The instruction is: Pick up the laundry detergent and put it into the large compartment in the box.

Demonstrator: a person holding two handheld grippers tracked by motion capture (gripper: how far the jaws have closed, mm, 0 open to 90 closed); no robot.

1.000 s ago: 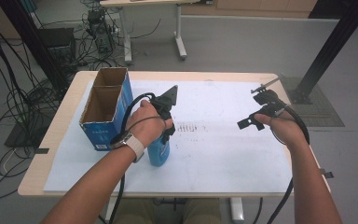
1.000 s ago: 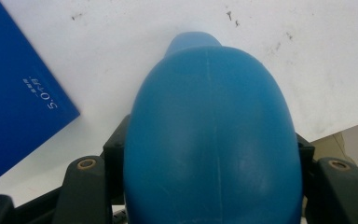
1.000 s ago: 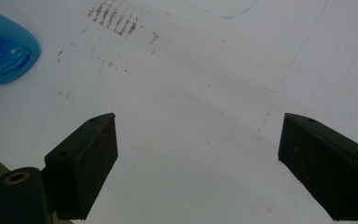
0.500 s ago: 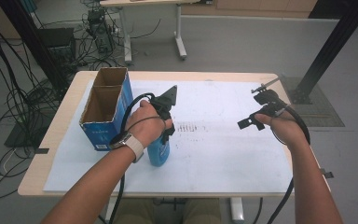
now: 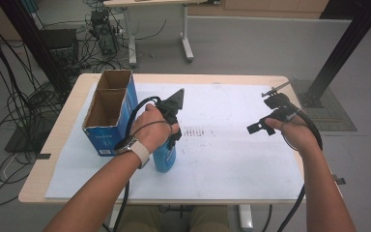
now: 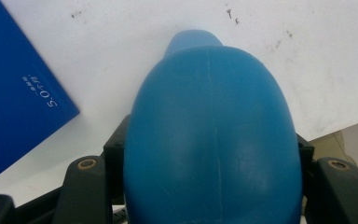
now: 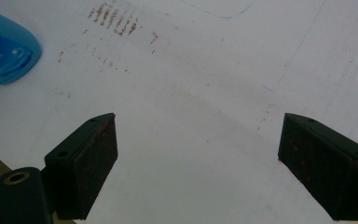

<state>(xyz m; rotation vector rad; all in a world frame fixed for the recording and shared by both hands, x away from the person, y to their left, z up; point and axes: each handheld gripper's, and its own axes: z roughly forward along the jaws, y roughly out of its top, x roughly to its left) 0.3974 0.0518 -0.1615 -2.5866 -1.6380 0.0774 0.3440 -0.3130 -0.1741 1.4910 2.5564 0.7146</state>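
Your left gripper [image 5: 166,145] is clamped on the blue bottle [image 6: 213,140], which fills the space between both jaws. You keep it upright on the white sheet [image 5: 222,159], just beside the open box [image 5: 108,116], probably for packing. Your right gripper [image 7: 198,154] hangs wide open, holding nothing, well apart.

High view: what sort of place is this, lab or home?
Likely a lab or test workshop: bundles of black cables along the bare grey floor, electronic gear at the back, and a plain table under a white sheet.
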